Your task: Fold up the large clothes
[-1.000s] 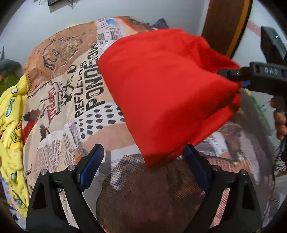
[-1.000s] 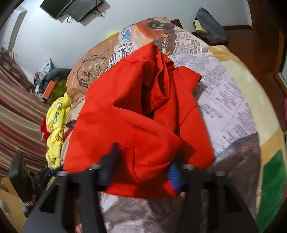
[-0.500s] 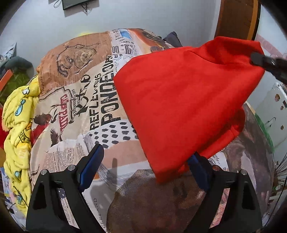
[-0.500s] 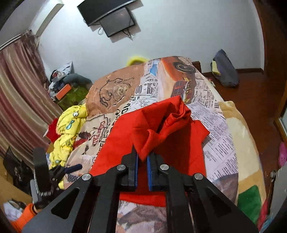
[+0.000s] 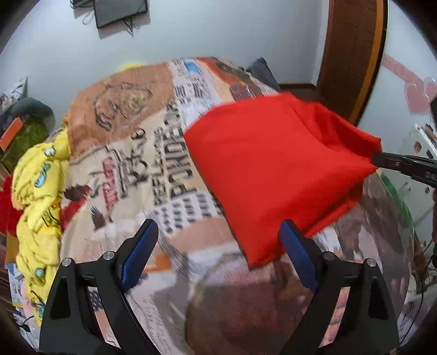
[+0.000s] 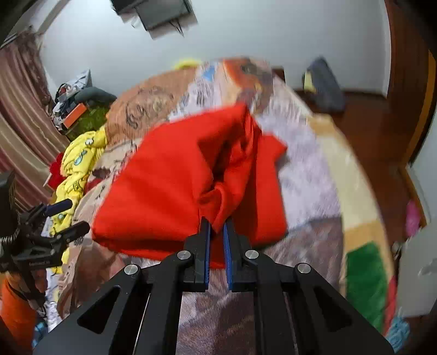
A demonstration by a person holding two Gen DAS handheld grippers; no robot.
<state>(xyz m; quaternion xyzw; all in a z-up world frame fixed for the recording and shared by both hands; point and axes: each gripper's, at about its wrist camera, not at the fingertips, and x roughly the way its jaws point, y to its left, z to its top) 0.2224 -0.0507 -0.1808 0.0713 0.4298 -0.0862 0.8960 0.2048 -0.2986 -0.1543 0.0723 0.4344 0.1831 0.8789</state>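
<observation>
A large red garment (image 5: 273, 169) hangs bunched above the printed blanket on the bed (image 5: 131, 153). My right gripper (image 6: 217, 226) is shut on a gathered fold of the red garment (image 6: 174, 191) and lifts it; it enters the left wrist view from the right (image 5: 404, 163). My left gripper (image 5: 218, 243) is open and empty, with its jaws wide apart; the garment's lower corner hangs just in front of its right finger (image 5: 297, 254). In the right wrist view the left gripper (image 6: 62, 215) sits at the far left, apart from the cloth.
A yellow patterned cloth (image 5: 38, 196) lies heaped at the bed's left edge. A dark bag (image 6: 325, 84) sits on the wooden floor beyond the bed. A wooden door (image 5: 352, 54) is at the right. A screen (image 5: 120, 11) hangs on the wall.
The right gripper closed on the red garment, raised it, then dropped back with it. The left gripper stayed open and drew back slightly.
</observation>
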